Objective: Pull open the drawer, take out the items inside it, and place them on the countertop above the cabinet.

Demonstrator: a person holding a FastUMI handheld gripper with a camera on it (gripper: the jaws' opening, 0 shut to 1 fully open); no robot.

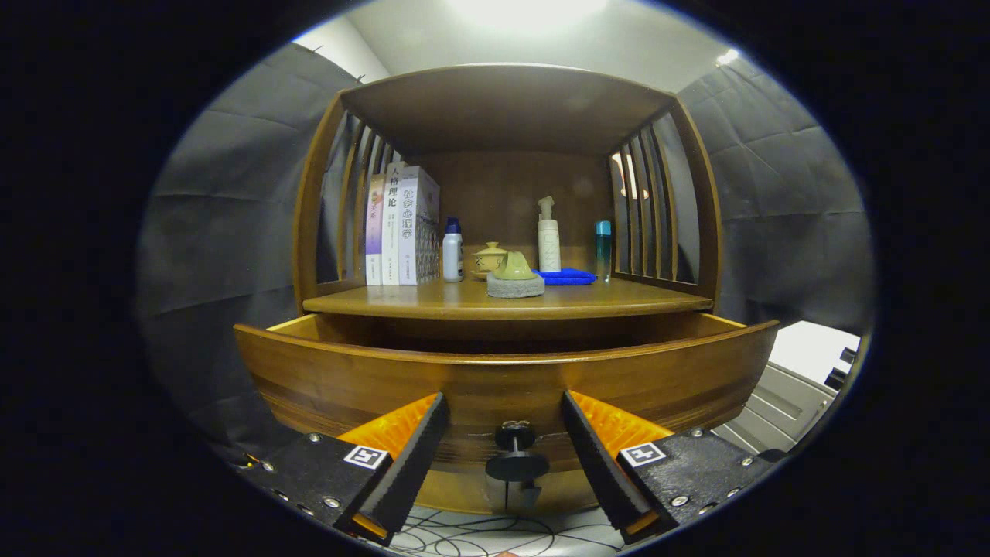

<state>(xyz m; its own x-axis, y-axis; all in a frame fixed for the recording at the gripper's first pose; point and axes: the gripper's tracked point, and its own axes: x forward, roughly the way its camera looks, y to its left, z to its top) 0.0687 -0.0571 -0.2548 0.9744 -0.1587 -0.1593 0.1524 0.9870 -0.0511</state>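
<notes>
Dark cloth hangs behind the wooden cabinet. Its drawer is pulled out near the gripper, whose fingers are wide apart, holding nothing, beside the knob. Anything inside is hidden; nothing looks taken out yet.

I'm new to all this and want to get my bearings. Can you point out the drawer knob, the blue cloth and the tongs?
drawer knob [517, 466]: gripper view, on its round dark disc.
blue cloth [570, 276]: gripper view, on its folded top.
tongs [504, 414]: gripper view, midway between the open tips.
</notes>
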